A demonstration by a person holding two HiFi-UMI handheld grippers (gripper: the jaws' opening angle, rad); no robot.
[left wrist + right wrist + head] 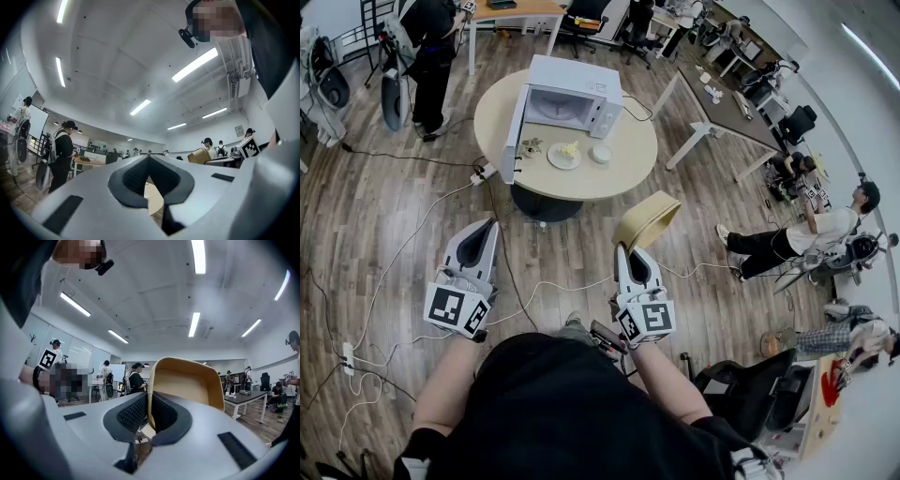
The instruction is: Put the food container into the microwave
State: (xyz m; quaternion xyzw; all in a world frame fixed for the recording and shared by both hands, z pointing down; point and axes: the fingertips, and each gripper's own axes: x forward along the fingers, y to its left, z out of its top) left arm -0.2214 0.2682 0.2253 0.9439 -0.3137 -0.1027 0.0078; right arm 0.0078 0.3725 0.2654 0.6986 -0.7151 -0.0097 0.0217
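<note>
Left gripper (489, 225): at 7 o'clock, pointing toward 1 o'clock, jaws closed together, nothing between them. Right gripper (622, 249): at 5 o'clock, pointing toward 12 o'clock, jaws clamped on the food container (649, 217) wall. Left forearm (450, 384) and right forearm (667, 375) are extended forward.

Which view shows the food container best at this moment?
The right gripper view: the container fills the centre, its wall clamped by the right gripper. The head view shows it smaller, from above, held out ahead of that gripper. The left gripper view catches only a small tan piece at the right.
</note>
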